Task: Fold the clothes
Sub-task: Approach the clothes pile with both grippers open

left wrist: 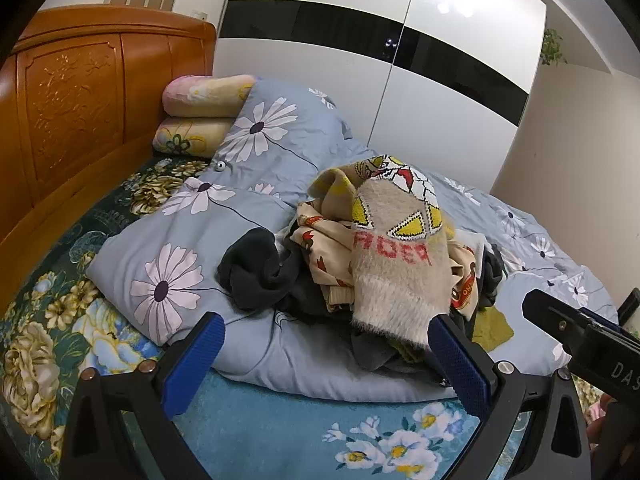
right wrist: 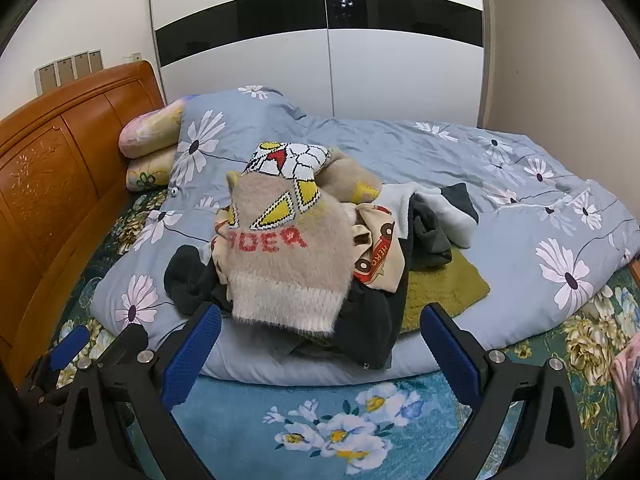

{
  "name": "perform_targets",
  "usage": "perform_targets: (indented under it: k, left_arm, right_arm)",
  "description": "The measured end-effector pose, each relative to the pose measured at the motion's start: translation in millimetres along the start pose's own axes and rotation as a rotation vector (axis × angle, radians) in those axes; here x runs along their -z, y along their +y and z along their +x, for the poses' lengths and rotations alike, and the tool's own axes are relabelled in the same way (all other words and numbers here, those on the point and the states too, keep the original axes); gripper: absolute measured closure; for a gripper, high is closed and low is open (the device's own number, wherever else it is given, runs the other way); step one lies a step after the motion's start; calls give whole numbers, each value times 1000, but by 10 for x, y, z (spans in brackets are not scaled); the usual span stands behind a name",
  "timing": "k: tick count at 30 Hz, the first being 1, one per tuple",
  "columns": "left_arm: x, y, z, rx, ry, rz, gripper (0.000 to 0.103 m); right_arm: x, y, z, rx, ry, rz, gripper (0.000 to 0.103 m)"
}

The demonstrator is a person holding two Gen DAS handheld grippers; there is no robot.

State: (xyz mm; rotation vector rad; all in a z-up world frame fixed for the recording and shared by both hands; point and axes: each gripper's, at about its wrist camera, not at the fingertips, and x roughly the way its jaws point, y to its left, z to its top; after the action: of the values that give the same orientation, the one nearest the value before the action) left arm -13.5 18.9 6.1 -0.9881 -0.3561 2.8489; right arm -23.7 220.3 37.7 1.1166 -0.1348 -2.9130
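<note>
A pile of clothes lies on a grey-blue flowered duvet (left wrist: 224, 236) (right wrist: 460, 160). On top is a fuzzy beige sweater (left wrist: 396, 264) (right wrist: 288, 264) with red letters and yellow triangles. Under it are a cream printed garment (left wrist: 324, 240) (right wrist: 380, 256), dark grey clothes (left wrist: 260, 272) (right wrist: 432, 232), a white piece (right wrist: 448, 208) and an olive-green piece (left wrist: 492, 328) (right wrist: 444, 288). My left gripper (left wrist: 326, 360) is open and empty just short of the pile's near edge. My right gripper (right wrist: 320, 352) is open and empty in front of the sweater's hem. Each gripper shows at the edge of the other's view.
A carved wooden headboard (left wrist: 72, 112) (right wrist: 48, 176) stands at the left with two flowered pillows (left wrist: 200, 112) (right wrist: 148, 148) against it. A floral blue-green sheet (left wrist: 280, 432) (right wrist: 320, 420) covers the near bed. A white wardrobe (left wrist: 360, 80) (right wrist: 320, 60) stands behind.
</note>
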Motion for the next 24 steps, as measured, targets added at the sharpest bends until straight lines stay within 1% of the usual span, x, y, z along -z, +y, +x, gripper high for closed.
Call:
perform_targets:
  k: [9,13,18,24]
  left_arm:
    - [-4,-129,152,-29,13,17,0]
    - [0,-214,218,-57,9,40,0]
    - [13,-337,317,-58,20,63,0]
    - [13,-475,414,-76,25,94,0]
  right_arm:
    - [-42,-143,171,-19,33,4,3]
    - [-40,-222,256,-31,42,9,3]
    - [-28,-346,342,-44,49,27,3]
    - [-18,-499,459,-64,60,49,3]
